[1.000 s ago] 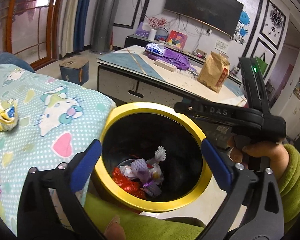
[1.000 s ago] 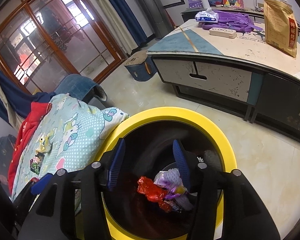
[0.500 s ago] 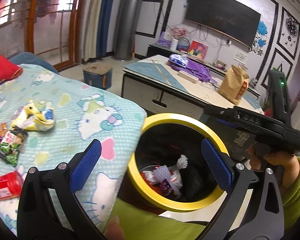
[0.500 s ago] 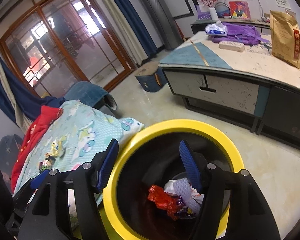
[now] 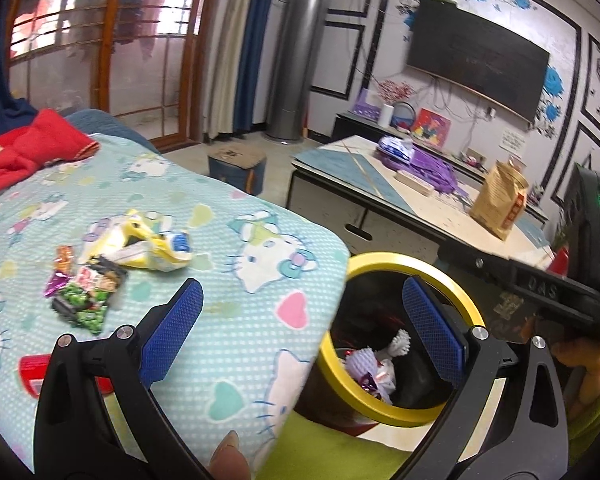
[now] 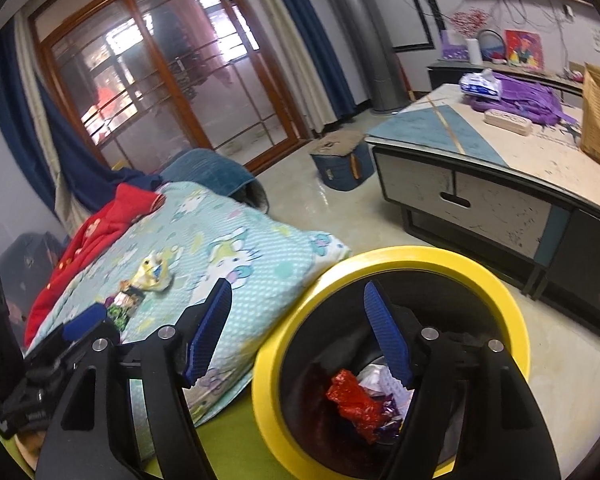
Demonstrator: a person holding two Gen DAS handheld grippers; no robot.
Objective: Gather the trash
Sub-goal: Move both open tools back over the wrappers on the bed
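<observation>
Both the left gripper [image 5: 300,330] and the right gripper [image 6: 300,330] gaped, holding nothing. Wrappers [image 5: 100,280] on the blanket [image 5: 240,280] looked light, crinkly; pinch bunched middles.

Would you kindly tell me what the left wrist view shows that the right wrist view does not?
Only the left wrist view shows the wall television, the red packet at the blanket's near edge and the right gripper's body. Only the right wrist view shows the red wrapper inside the bin. Both show the yellow-rimmed bin, the yellow wrapper and the blanket.
</observation>
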